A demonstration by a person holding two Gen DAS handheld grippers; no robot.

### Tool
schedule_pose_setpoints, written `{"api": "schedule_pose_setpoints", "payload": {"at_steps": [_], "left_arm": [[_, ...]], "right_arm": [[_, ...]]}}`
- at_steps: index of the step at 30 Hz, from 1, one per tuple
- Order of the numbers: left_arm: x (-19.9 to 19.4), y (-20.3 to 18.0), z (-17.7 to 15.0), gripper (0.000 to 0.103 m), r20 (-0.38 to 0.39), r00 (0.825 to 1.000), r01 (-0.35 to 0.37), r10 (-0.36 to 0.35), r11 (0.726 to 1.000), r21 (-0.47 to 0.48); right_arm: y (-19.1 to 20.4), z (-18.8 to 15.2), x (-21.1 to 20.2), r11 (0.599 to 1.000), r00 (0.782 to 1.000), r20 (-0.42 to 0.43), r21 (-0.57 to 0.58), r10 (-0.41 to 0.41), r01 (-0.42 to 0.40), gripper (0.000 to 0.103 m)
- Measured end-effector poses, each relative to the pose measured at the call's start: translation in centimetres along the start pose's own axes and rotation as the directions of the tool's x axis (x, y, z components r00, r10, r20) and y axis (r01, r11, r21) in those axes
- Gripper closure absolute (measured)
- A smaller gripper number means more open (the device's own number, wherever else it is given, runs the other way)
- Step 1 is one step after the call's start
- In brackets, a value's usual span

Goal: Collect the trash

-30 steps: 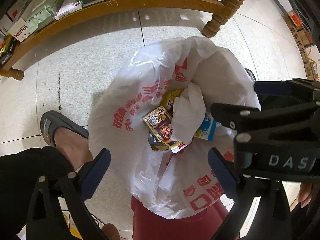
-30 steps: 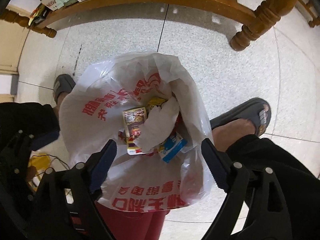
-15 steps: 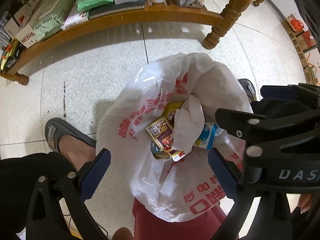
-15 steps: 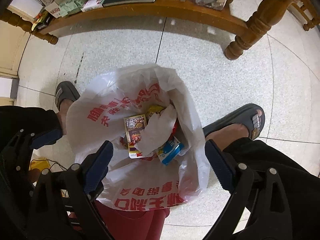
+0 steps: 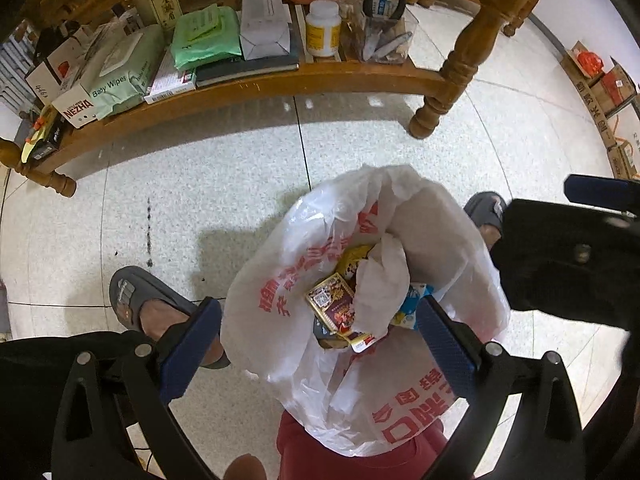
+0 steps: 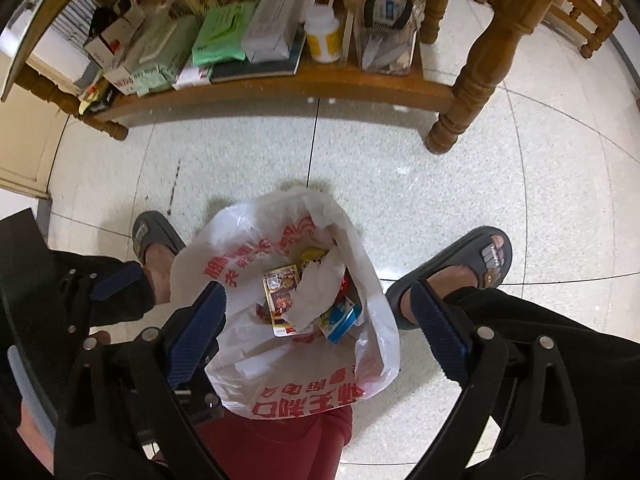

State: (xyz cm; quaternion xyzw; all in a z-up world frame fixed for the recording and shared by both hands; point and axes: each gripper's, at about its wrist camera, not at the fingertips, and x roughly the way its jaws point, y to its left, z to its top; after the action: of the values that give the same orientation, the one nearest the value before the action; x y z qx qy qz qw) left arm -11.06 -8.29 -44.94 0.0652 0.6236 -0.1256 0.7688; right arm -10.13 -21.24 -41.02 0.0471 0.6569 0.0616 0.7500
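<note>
A white plastic bag with red print (image 5: 304, 280) (image 6: 248, 264) lines a red bin (image 5: 344, 460) (image 6: 280, 440) on the tiled floor. Inside it lie a crumpled white tissue (image 5: 380, 280) (image 6: 316, 292), a red and gold packet (image 5: 336, 308) (image 6: 282, 292), a yellow wrapper (image 5: 354, 260) (image 6: 310, 256) and a blue and white carton (image 5: 408, 308) (image 6: 340, 320). My left gripper (image 5: 316, 348) is open above the bag, nothing between its fingers. My right gripper (image 6: 320, 336) is open too, likewise above the bag, and shows as a dark mass at the right of the left wrist view.
A wooden table's low shelf (image 5: 280, 80) (image 6: 280, 84) holds baby wipes (image 5: 116, 76), boxes, a white bottle (image 5: 323, 28) and a clear container. Its turned leg (image 5: 452, 76) (image 6: 468, 80) stands beyond the bag. A person's feet in grey slippers (image 5: 136, 300) (image 6: 460, 268) flank the bin. Cardboard boxes (image 5: 600, 80) sit far right.
Both grippers have risen and drawn back from the bag, so it looks smaller and more of the shelf shows. Both stay open; the trash in the bag has not shifted.
</note>
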Motion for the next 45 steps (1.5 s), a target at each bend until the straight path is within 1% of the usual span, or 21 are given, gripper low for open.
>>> {"api": "schedule_pose_setpoints", "payload": {"at_steps": [2,5,7,9,10,12,14,18,20,21,22,23,26,27,28,30,32,34,36,38,45], "left_arm": [[-0.5,0.2,0.4,0.008,0.017,1.000,-0.019,0.019,1.000,-0.005],[-1.9,0.5,1.3,0.008,0.057,0.998,-0.022,0.023,1.000,-0.016],[-3.5,0.7,2.1,0.008,0.097,0.994,-0.049,0.051,0.999,-0.022],[-5.2,0.9,3.0,0.008,0.144,0.988,-0.057,0.062,0.998,-0.039],[-6.0,1.1,3.4,0.008,0.165,0.984,-0.059,0.066,0.997,-0.047],[-7.9,1.6,4.4,0.008,0.203,0.976,-0.063,0.075,0.996,-0.065],[-9.8,2.1,5.5,0.008,0.240,0.967,-0.071,0.087,0.995,-0.075],[-14.1,3.5,7.6,0.008,0.322,0.941,-0.080,0.108,0.992,-0.101],[-16.5,4.0,8.6,0.008,0.369,0.920,-0.096,0.130,0.989,-0.110],[-17.9,4.2,9.0,0.008,0.397,0.907,-0.101,0.140,0.988,-0.118],[-19.5,4.5,9.6,0.008,0.426,0.893,-0.100,0.144,0.987,-0.124],[-20.2,4.7,9.9,0.008,0.440,0.886,-0.101,0.146,0.987,-0.125],[-23.9,5.0,11.0,0.008,0.508,0.841,-0.136,0.185,0.982,-0.133],[-25.2,5.1,11.3,0.008,0.533,0.822,-0.149,0.201,0.979,-0.139],[-26.3,5.2,11.5,0.008,0.552,0.807,-0.154,0.207,0.978,-0.142],[-28.2,5.4,12.0,0.008,0.582,0.786,-0.149,0.208,0.978,-0.148],[-29.7,5.5,12.3,0.008,0.612,0.757,-0.164,0.229,0.973,-0.161],[-30.5,5.7,12.5,0.008,0.622,0.745,-0.174,0.240,0.971,-0.166],[-31.1,6.1,12.7,0.008,0.631,0.738,-0.163,0.241,0.970,-0.180],[-31.4,6.3,12.4,0.008,0.632,0.734,-0.170,0.250,0.968,-0.185],[-32.5,6.9,11.8,0.008,0.636,0.729,-0.156,0.251,0.967,-0.202]], "right_arm": [[0.0,0.1,-1.1,1.000,1.000,0.022,-0.002,-0.002,0.002,0.012],[0.2,0.3,-3.4,1.000,0.997,0.073,-0.015,-0.017,0.019,0.012],[0.5,0.6,-5.5,0.999,0.992,0.126,-0.023,-0.025,0.028,0.012],[0.7,1.0,-7.4,0.999,0.985,0.171,-0.020,-0.024,0.028,0.012],[0.8,1.3,-8.9,0.999,0.978,0.208,-0.016,-0.024,0.028,0.012],[0.9,1.9,-10.6,0.999,0.968,0.250,-0.012,-0.025,0.029,0.012],[1.1,2.5,-12.8,0.999,0.952,0.304,-0.014,-0.034,0.040,0.012],[2.1,3.8,-16.8,0.998,0.921,0.387,-0.028,-0.044,0.060,0.012],[2.6,4.6,-19.2,0.997,0.895,0.443,-0.037,-0.050,0.074,0.012],[2.8,5.0,-20.3,0.996,0.882,0.468,-0.037,-0.057,0.084,0.012],[3.0,5.4,-21.7,0.995,0.864,0.500,-0.033,-0.063,0.092,0.012],[3.0,5.6,-22.8,0.995,0.850,0.524,-0.032,-0.062,0.092,0.012],[3.4,6.3,-26.3,0.996,0.801,0.596,-0.022,-0.058,0.088,0.008],[3.5,6.5,-27.2,0.995,0.785,0.617,-0.022,-0.059,0.093,0.008],[3.8,6.7,-28.5,0.994,0.764,0.642,-0.024,-0.065,0.104,0.008],[4.2,7.0,-30.0,0.994,0.740,0.670,-0.028,-0.063,0.110,0.008],[4.6,7.3,-30.9,0.994,0.730,0.682,-0.038,-0.050,0.105,0.008],[4.9,7.5,-31.4,0.994,0.723,0.690,-0.044,-0.042,0.100,0.008],[5.2,7.6,-31.9,0.994,0.721,0.692,-0.047,-0.038,0.098,0.008],[5.2,7.6,-32.1,0.995,0.719,0.694,-0.046,-0.035,0.093,0.007],[4.9,7.5,-31.9,0.994,0.722,0.690,-0.033,-0.050,0.100,0.007]]}}
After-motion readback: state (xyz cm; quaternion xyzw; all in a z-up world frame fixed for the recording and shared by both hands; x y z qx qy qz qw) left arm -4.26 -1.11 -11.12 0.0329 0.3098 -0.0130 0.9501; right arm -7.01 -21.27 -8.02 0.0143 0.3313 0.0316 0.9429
